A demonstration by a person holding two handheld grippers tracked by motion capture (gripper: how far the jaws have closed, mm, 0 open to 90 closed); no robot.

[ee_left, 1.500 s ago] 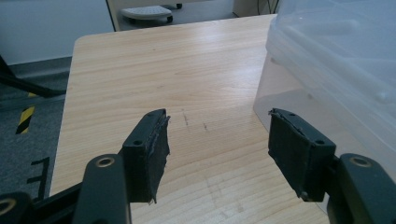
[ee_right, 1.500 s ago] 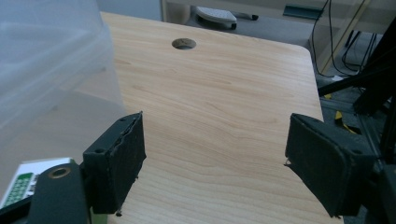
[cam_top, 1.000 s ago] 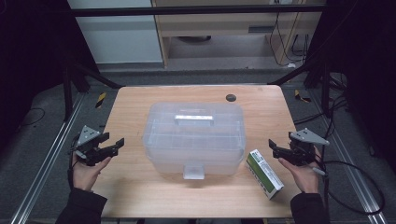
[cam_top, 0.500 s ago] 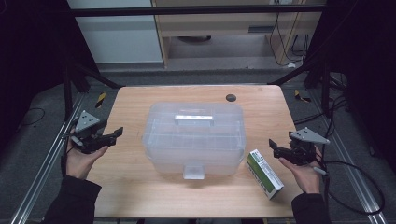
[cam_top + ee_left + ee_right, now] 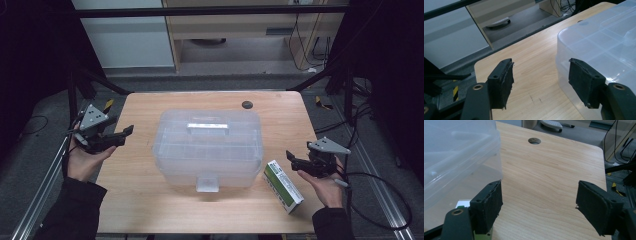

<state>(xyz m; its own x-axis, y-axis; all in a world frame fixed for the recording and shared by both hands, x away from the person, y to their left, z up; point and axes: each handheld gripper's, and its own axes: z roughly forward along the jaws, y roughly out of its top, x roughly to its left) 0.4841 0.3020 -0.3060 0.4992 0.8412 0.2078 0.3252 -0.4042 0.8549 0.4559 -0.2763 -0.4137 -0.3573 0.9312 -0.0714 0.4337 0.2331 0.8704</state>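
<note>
Both claws, left gripper (image 5: 127, 133) and right gripper (image 5: 291, 159), are hanging wide open at the frame's sides; the right one might be bumping the green box (image 5: 283, 186) off the table (image 5: 140, 200), beside the clear plastic box (image 5: 207, 145).

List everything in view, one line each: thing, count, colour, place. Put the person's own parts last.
storage box: one, clear plastic, lid shut, middle of the table.
carton: one, green and white, lying flat right of the box, near the front edge.
table: one, light wood, with a dark round hole at the back.
left gripper: one, black, open, held left of the box.
right gripper: one, black, open, beside the carton.
</note>
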